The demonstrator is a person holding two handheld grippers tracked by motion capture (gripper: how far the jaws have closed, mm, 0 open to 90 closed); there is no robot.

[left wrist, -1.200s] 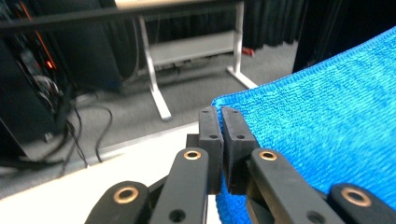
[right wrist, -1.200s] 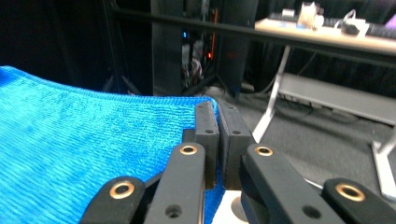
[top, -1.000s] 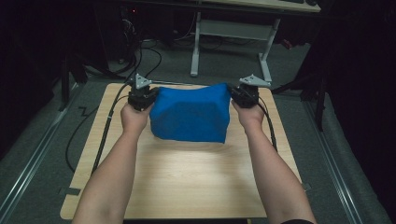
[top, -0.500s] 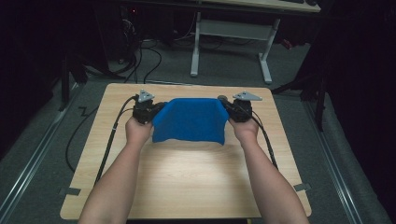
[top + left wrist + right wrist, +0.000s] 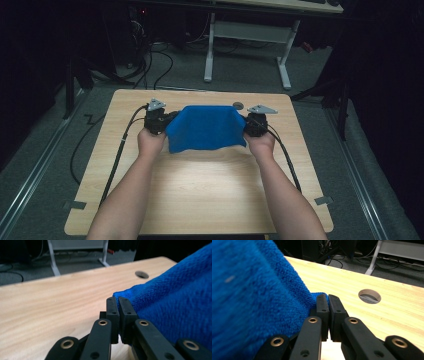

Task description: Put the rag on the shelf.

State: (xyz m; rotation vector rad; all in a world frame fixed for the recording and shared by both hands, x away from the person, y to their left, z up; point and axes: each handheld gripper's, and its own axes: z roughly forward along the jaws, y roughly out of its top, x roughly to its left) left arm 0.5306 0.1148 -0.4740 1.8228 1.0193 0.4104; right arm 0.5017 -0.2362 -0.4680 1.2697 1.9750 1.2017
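A blue towel (image 5: 206,127) hangs stretched between both grippers over the far half of the wooden table (image 5: 200,195). My left gripper (image 5: 165,120) is shut on the towel's left corner, and my right gripper (image 5: 247,123) is shut on its right corner. In the left gripper view the jaws (image 5: 118,302) pinch the blue towel (image 5: 175,305) at its corner, with the cloth spreading to the right. In the right gripper view the jaws (image 5: 325,299) clamp the blue towel (image 5: 254,297), which spreads to the left. The towel's lower edge drapes toward the tabletop.
A round cable hole (image 5: 238,105) sits near the table's far edge, behind the towel, and shows as (image 5: 369,296) in the right gripper view. Black cables (image 5: 117,160) trail from each gripper along the table. A white desk frame (image 5: 245,45) stands on the floor beyond.
Both grippers have drawn back toward the person with the towel held between them, and lowered. The towel now hangs flatter and its lower edge lies closer to the table.
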